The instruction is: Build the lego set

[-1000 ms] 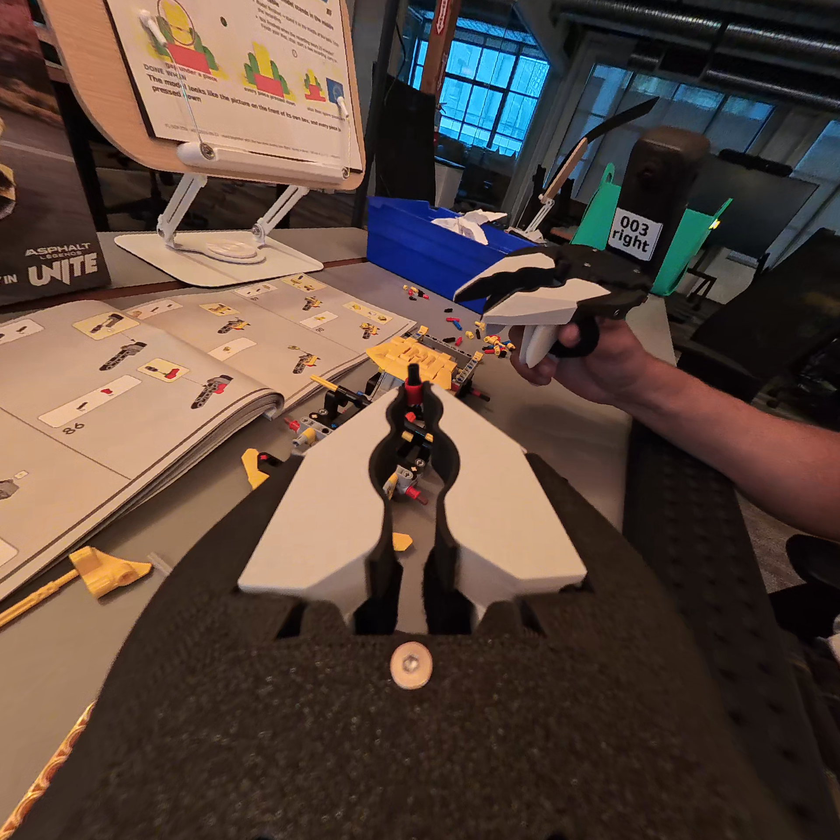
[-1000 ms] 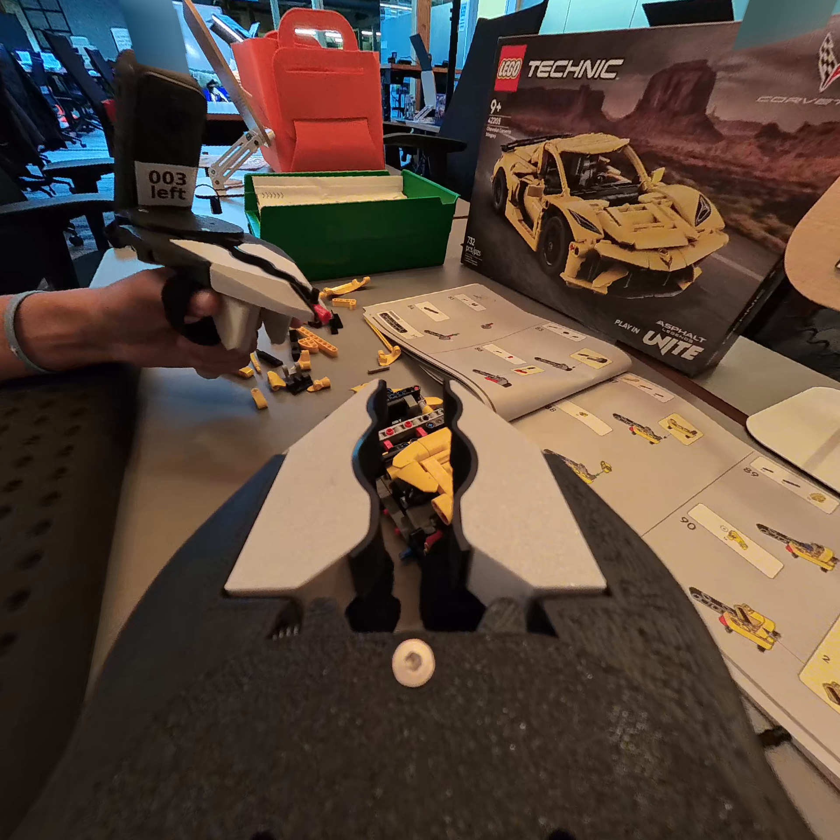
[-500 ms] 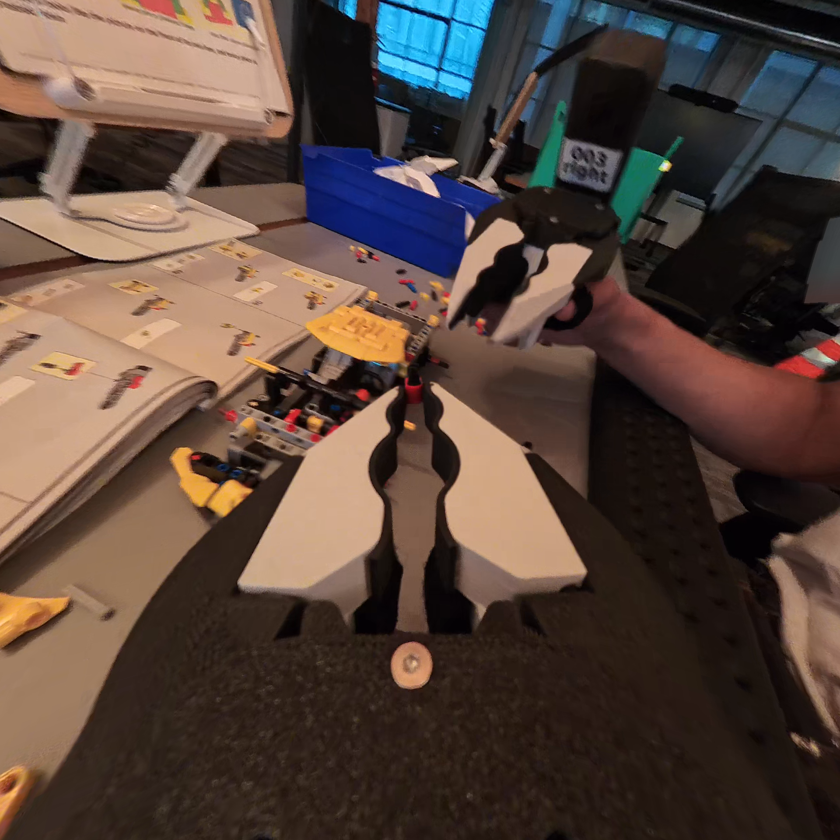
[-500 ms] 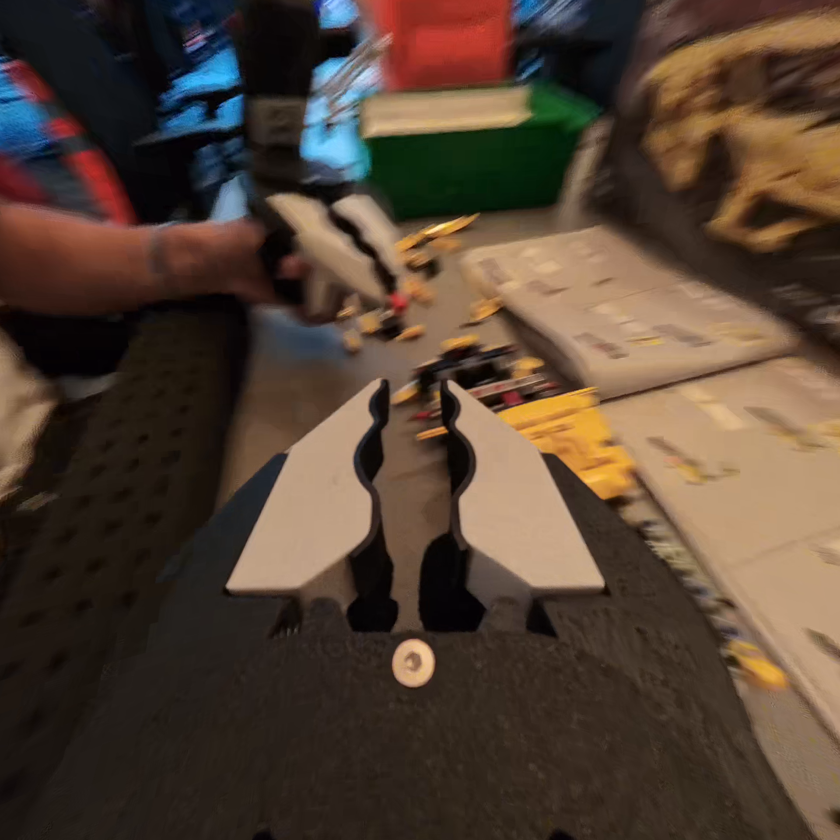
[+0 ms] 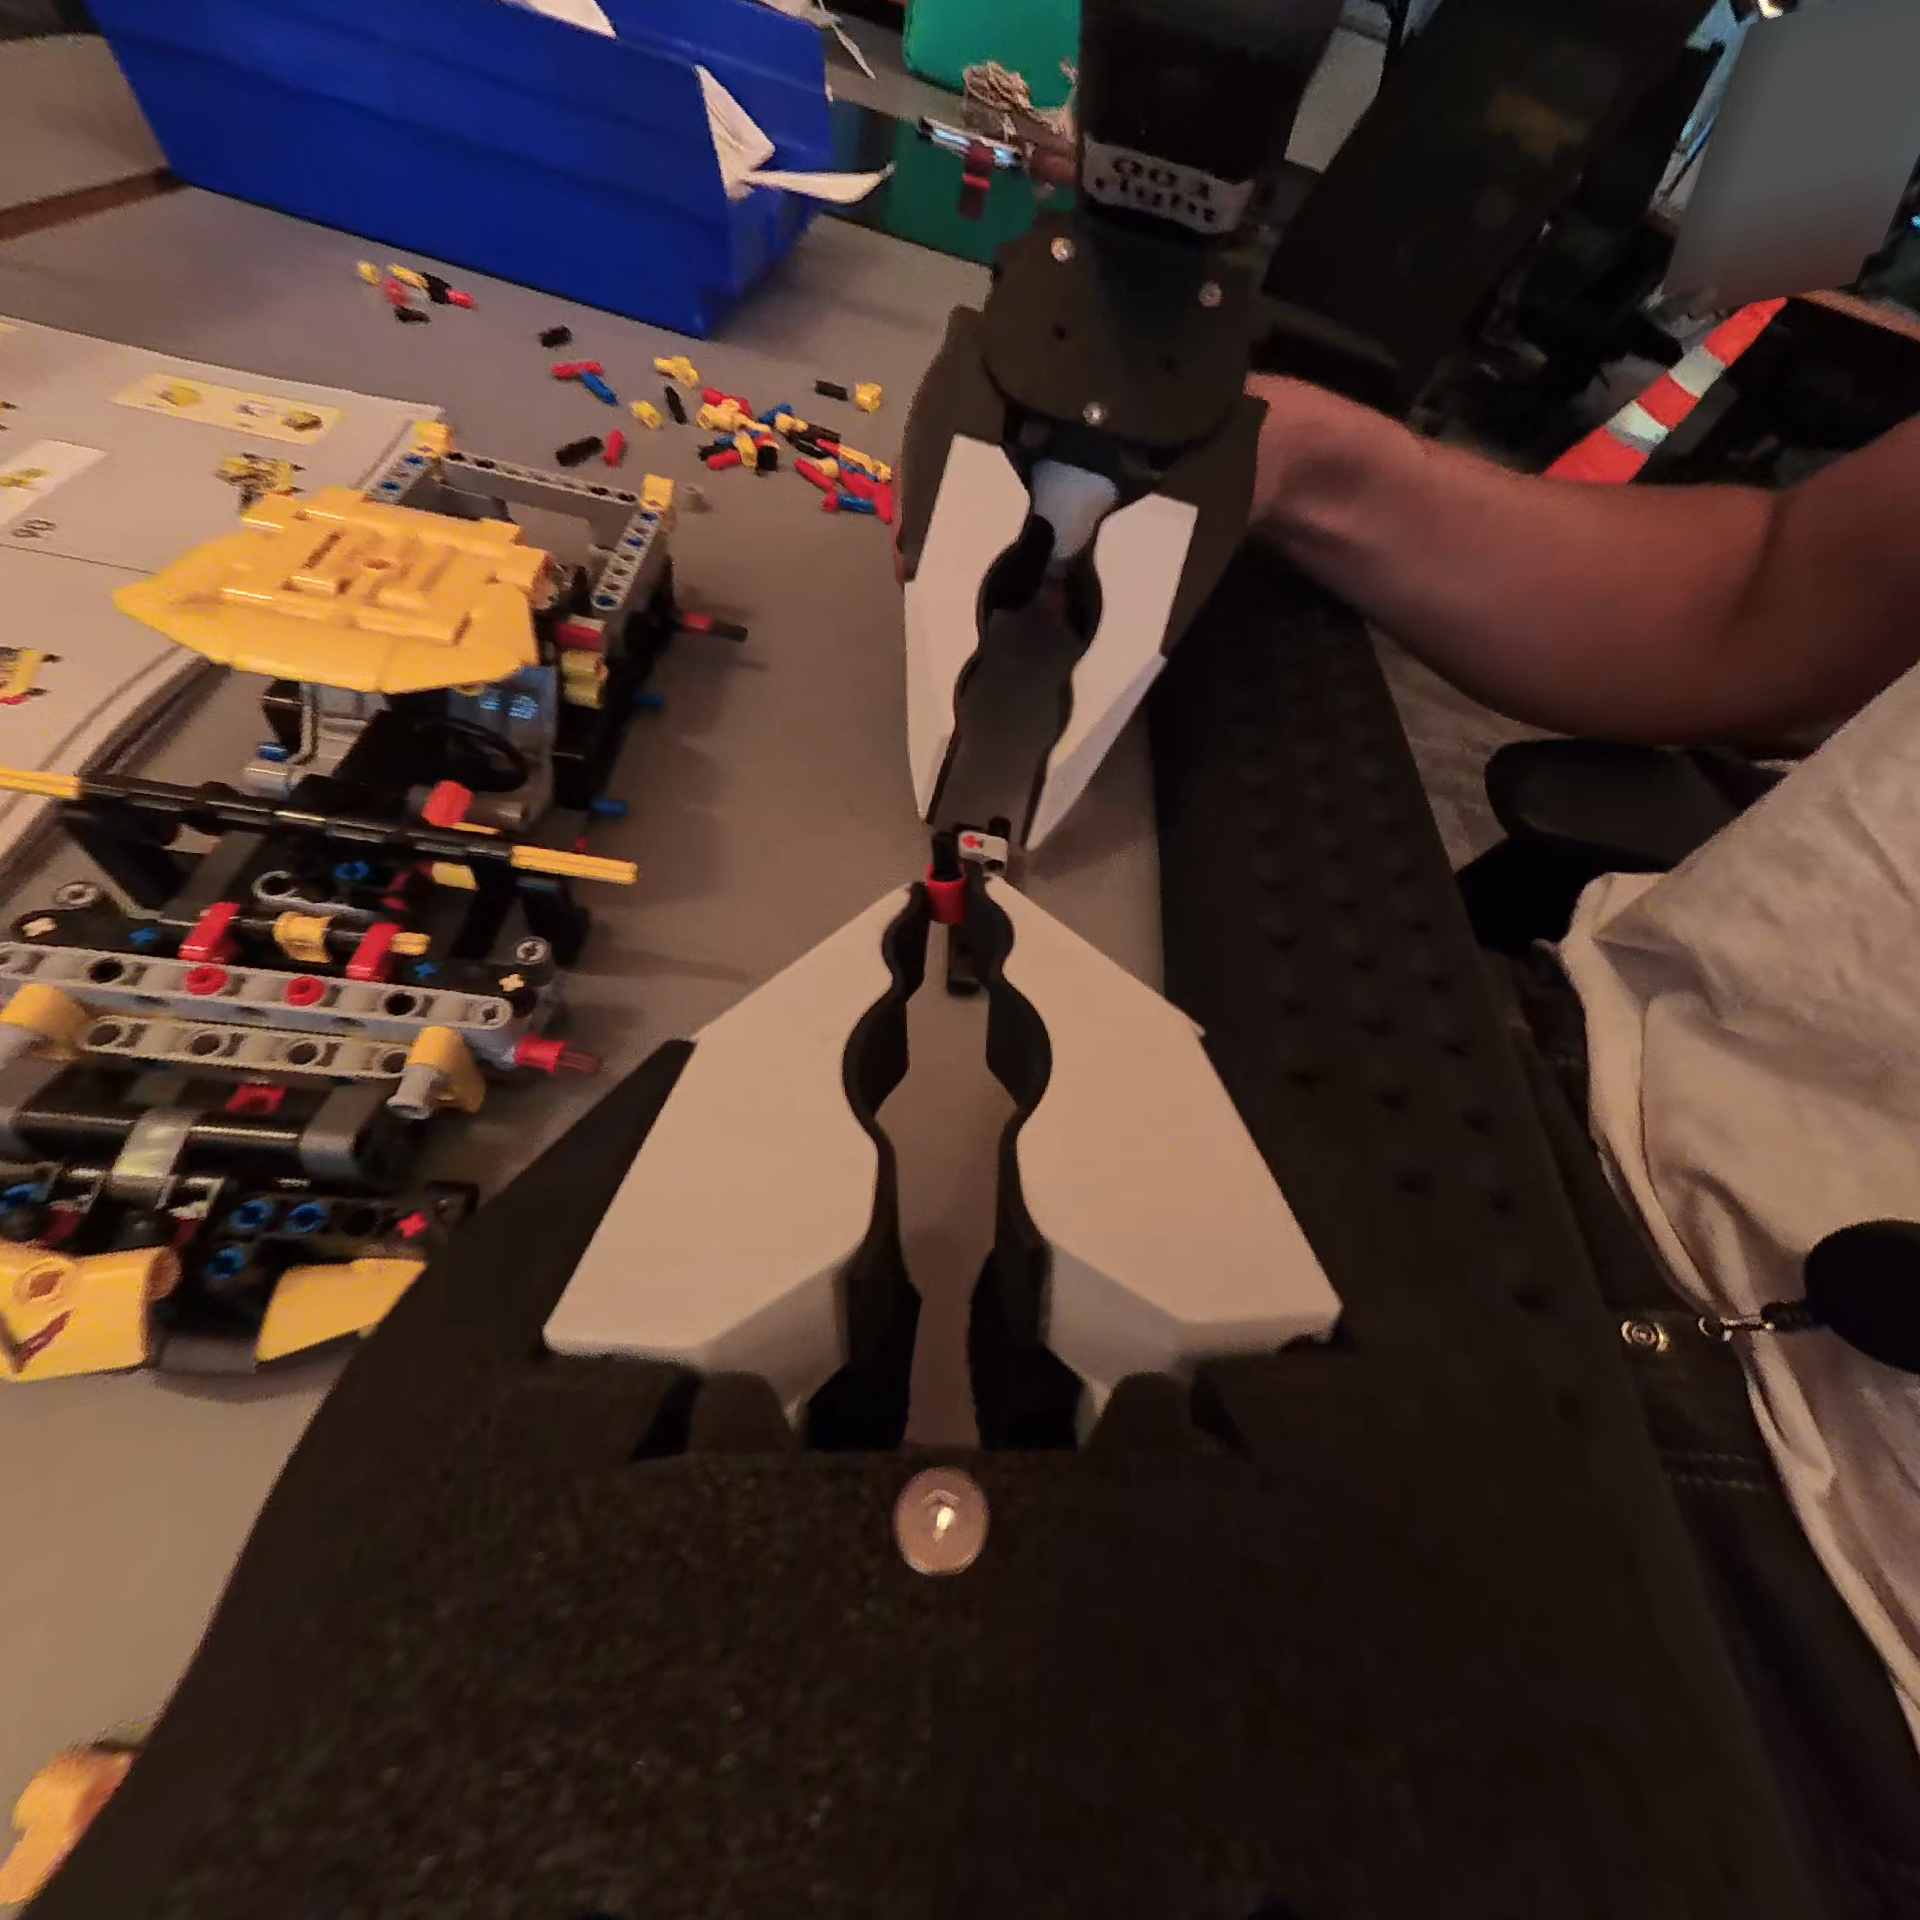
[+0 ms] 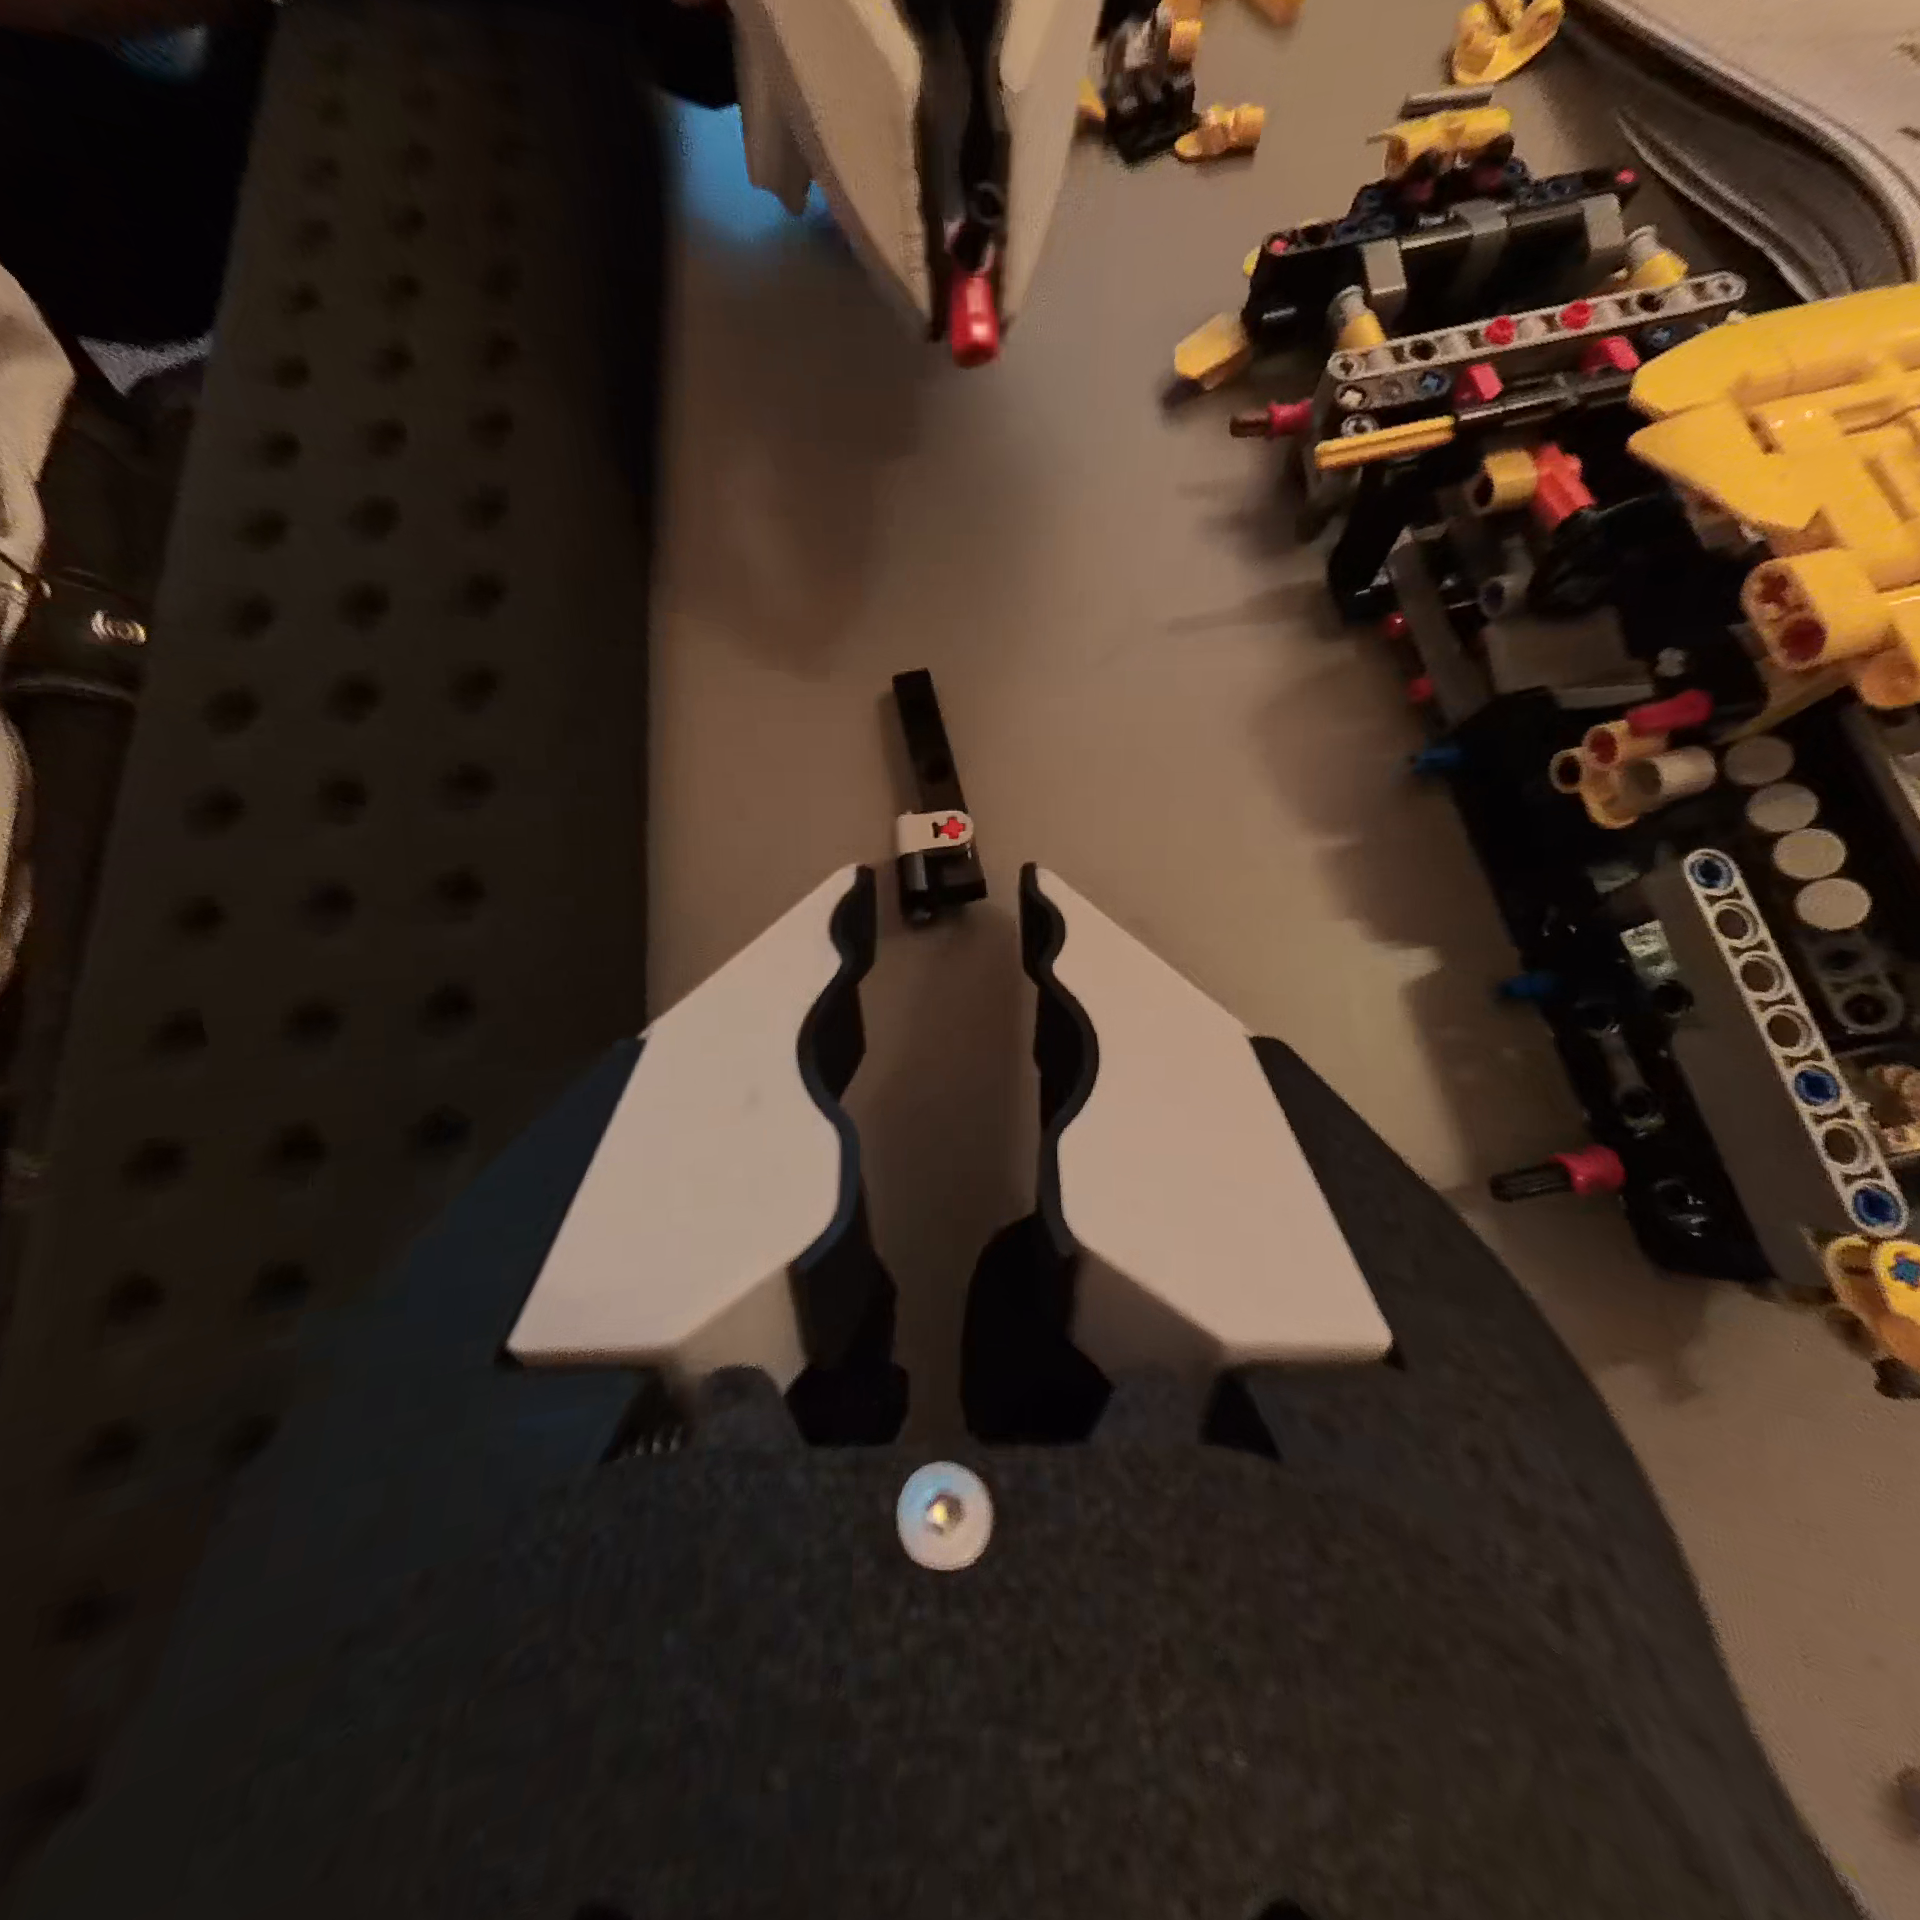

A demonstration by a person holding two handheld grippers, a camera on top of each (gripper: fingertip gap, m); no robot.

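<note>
My left gripper (image 5: pixel 945 906) is shut on a small red pin piece (image 5: pixel 945 896) and holds it just above the grey table. It also shows at the top of the right wrist view (image 6: pixel 971 301), with the red piece (image 6: pixel 974 324) at its tips. My right gripper (image 6: pixel 940 883) is open and empty, pointing at the left one tip to tip. A small black beam with a white connector (image 6: pixel 932 821) lies on the table just ahead of its fingertips, and also shows in the left wrist view (image 5: pixel 975 847). The partly built yellow and black model (image 5: pixel 312 935) (image 6: pixel 1662 727) stands beside them.
A blue bin (image 5: pixel 468 135) stands at the back, with several loose small pieces (image 5: pixel 769 436) in front of it. An open instruction book (image 5: pixel 94 447) lies behind the model. A black perforated mat (image 5: pixel 1351 935) (image 6: pixel 312 727) runs along the table's edge. A person's arm (image 5: pixel 1507 582) holds the right gripper. Tip to tip, the grippers are about 9 cm apart. Between my right fingertips and the open instruction book (image 5: pixel 94 447) there is roughly 30 cm.
Both grippers have swung down toward the table near its edge and now face each other tip to tip. The left still holds the red piece. The right's jaws stand wider apart.
</note>
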